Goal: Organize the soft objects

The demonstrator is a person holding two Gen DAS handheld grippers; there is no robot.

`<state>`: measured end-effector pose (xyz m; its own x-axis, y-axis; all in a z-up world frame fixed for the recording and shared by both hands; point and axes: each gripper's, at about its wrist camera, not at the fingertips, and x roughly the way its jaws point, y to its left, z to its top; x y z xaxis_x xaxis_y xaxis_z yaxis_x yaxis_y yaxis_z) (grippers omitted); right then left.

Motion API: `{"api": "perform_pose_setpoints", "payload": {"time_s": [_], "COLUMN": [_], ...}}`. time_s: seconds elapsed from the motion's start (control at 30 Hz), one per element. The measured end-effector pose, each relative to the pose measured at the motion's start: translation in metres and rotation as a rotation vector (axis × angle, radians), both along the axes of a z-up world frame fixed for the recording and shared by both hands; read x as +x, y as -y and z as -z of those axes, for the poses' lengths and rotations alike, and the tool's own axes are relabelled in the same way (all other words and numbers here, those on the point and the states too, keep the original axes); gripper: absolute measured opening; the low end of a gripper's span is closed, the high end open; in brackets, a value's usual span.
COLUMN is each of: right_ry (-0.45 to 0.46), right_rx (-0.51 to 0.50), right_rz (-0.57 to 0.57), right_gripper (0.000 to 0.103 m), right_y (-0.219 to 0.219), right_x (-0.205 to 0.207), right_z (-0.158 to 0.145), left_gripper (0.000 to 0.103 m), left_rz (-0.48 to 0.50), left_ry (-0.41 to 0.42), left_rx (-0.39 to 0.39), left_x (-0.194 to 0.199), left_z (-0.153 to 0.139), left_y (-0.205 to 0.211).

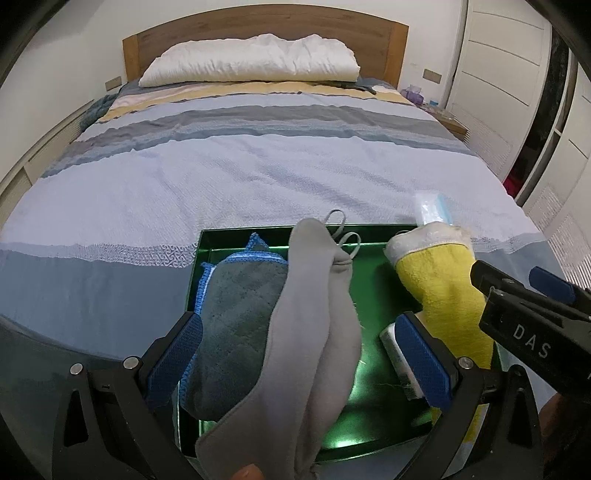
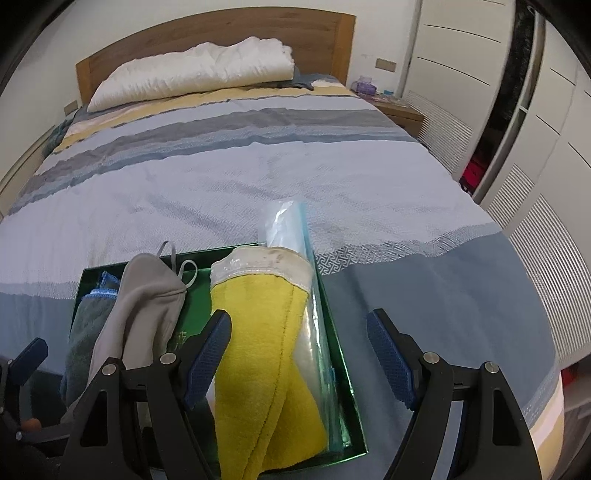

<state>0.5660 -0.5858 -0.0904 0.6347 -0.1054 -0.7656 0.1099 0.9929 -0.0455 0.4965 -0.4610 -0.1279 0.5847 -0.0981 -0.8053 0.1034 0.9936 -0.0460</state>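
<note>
We are looking down at a green tray (image 1: 207, 258) sitting on the striped bedspread (image 1: 258, 177) at the foot of the bed. Our left gripper (image 1: 299, 354) is hovering released over the tray's near half, its blue pads (image 1: 175, 354) spread wide. The grey mask (image 1: 314, 321) is lying between them and running toward 12 o'clock; we cannot tell whether it is touching either pad. The grey cloth with blue trim (image 1: 236, 295) is lying against the mask at 9 o'clock. The yellow towel (image 1: 443, 295) is lying at 2 o'clock, with a small white item (image 1: 399, 362) just beside the right-hand pad.

Our right gripper (image 2: 299, 354) is also standing open, holding nothing; the yellow towel is lying just inside its left finger (image 2: 207, 350), and a clear plastic packet (image 2: 291, 236) is resting along the tray's right wall.

The letters "DAS" are showing on the right gripper's body in the left view.

Toward 12 o'clock the bedspread is stretching to the white pillow (image 1: 251, 59) and wooden headboard (image 1: 266, 26).
</note>
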Motion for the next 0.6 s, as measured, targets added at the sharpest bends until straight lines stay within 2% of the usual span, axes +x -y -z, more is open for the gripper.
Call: {"api": "perform_pose_setpoints", "payload": {"time_s": [0.6], "right_ry": [0.046], "right_rx": [-0.019], "right_rz": [0.044], "right_gripper": [0.078], "right_y": [0.01], "right_x": [-0.039], "right_z": [-0.024], "left_gripper": [0.102], "left_rz": [0.109], "left_ry": [0.019], "left_rx": [-0.013], "left_x": [-0.036], "left_z": [-0.013], "left_y": [0.018]}}
